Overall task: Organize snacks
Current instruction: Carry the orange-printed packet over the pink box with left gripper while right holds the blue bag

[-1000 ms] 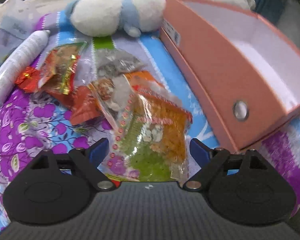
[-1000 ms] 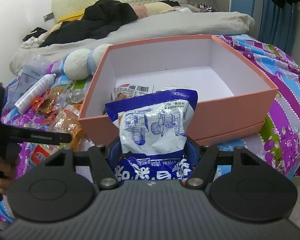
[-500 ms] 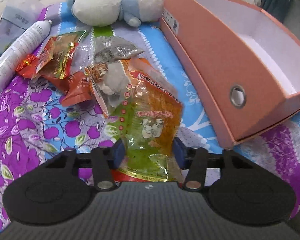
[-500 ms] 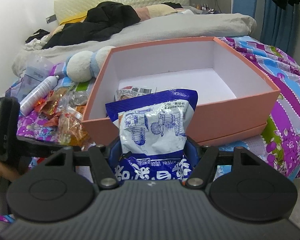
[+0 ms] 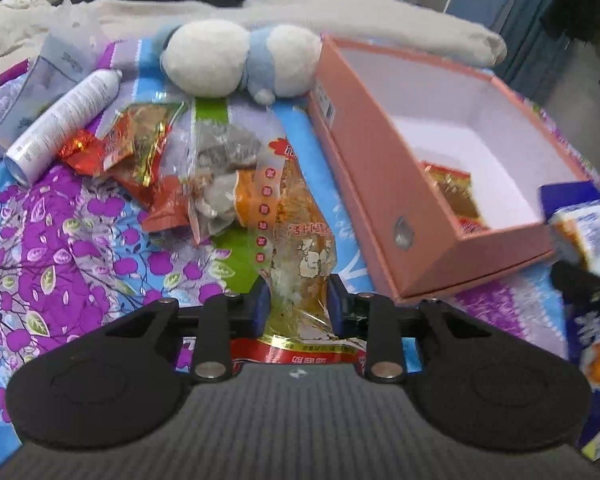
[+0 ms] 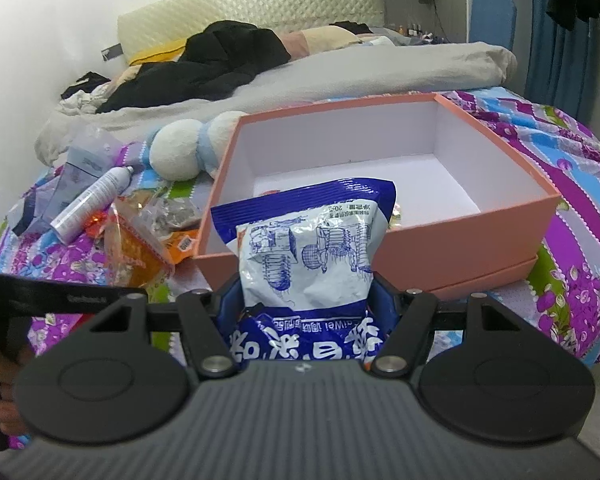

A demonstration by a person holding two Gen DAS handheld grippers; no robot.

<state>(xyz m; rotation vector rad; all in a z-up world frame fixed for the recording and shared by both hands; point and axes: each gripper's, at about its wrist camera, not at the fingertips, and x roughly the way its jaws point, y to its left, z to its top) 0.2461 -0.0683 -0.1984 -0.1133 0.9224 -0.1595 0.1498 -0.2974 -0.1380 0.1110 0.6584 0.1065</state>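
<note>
My left gripper (image 5: pixel 298 300) has just been closing and now pinches a clear orange snack bag (image 5: pixel 296 216), w/ the bag's far end drooping toward the snack pile (image 5: pixel 172 168) on the floral bedsheet (image 5: pixel 60 248). My right gripper (image 6: pixel 306 300) is clamped on a blue-and-white snack bag (image 6: pixel 312 248), held upright just in front of the pink box (image 6: pixel 480 240). The box sits open on the bed, right of the pile; a red-and-yellow packet (image 5: pixel 454 188) lies inside near its front corner. Behind the pile: a white-and-blue plush toy (image 5: pixel 236 60) touching the box's far corner, and a white spray can (image 5: pixel 64 120) lying on its side at left.
</note>
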